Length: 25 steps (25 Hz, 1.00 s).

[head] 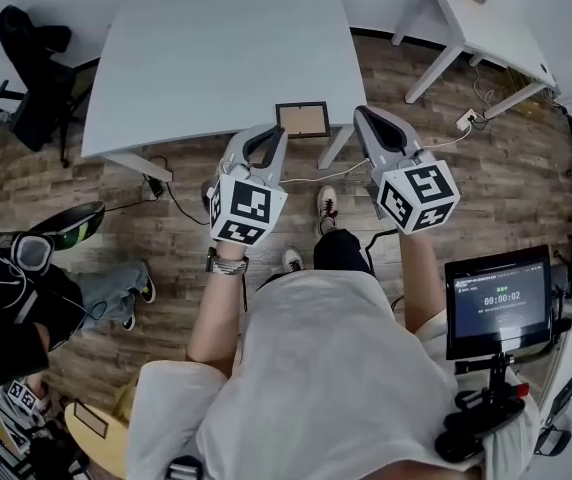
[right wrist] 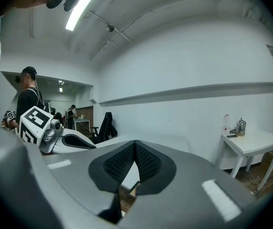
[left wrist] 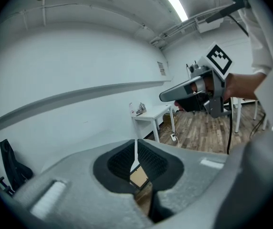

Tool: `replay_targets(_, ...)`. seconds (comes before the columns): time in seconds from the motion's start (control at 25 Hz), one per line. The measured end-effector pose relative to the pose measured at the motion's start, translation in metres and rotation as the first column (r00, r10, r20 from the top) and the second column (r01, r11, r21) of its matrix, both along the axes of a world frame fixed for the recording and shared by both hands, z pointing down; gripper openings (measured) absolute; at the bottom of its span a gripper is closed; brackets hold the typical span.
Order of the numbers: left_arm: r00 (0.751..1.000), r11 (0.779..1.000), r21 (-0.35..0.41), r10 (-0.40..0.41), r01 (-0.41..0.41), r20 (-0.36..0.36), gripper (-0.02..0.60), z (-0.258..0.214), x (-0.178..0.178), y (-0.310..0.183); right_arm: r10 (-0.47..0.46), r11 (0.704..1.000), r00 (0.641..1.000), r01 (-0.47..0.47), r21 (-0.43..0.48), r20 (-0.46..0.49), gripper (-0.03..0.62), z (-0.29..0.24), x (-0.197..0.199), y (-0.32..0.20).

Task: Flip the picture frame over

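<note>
A small dark-rimmed picture frame (head: 302, 120) with a brown panel facing up lies at the front edge of the grey table (head: 226, 58). My left gripper (head: 271, 131) hovers just left of it, its pads a thin slit apart with nothing between them; through the slit in the left gripper view (left wrist: 136, 149) part of the frame (left wrist: 139, 178) shows. My right gripper (head: 364, 116) hangs just right of the frame, clear of it. In the right gripper view (right wrist: 135, 144) its pads meet at the tips, empty, and a corner of the frame (right wrist: 132, 188) shows below.
A white side table (head: 486, 18) stands at the back right, a black chair (head: 31, 68) at the far left. Cables and a power strip (head: 463, 120) lie on the wooden floor. A monitor (head: 498, 303) stands at my right; a seated person (head: 26, 298) is at the left.
</note>
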<state>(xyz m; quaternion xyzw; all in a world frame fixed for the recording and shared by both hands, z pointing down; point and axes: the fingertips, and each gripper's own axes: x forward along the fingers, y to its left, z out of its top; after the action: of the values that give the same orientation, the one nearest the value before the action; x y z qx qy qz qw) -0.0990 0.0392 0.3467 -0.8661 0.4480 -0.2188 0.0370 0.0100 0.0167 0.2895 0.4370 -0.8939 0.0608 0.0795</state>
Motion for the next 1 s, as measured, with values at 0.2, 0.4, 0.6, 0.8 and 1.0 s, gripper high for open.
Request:
replay_targets(0.2, 0.999, 0.998, -0.064, 0.017, -0.014, 0.040, 0.042, 0.018, 0.001, -0.004, -0.013, 0.999, 1.000, 0.014, -0.033, 0.020, 0.002, 0.009, -0.005, -0.011)
replay_targets(0.4, 0.997, 0.990, -0.136, 0.047, -0.039, 0.060, 0.046, 0.057, 0.016, -0.059, -0.027, 0.996, 0.999, 0.029, -0.086, 0.032, 0.002, 0.039, -0.002, -0.076)
replay_targets(0.6, 0.974, 0.978, -0.197, 0.111, -0.072, 0.198, 0.072, 0.098, 0.029, -0.041, -0.016, 0.994, 1.000, 0.019, -0.108, 0.026, 0.002, 0.052, 0.007, -0.066)
replay_targets(0.8, 0.929, 0.945, -0.311, 0.204, -0.104, 0.309, 0.106, 0.154, 0.041, -0.086, 0.007, 0.988, 1.000, -0.011, -0.152, -0.027, 0.002, 0.093, 0.016, -0.125)
replay_targets(1.0, 0.889, 0.926, -0.361, 0.257, -0.114, 0.380, 0.130, 0.184, 0.048, -0.090, 0.008, 0.978, 0.998, -0.022, -0.205, -0.068, 0.002, 0.127, 0.024, -0.125)
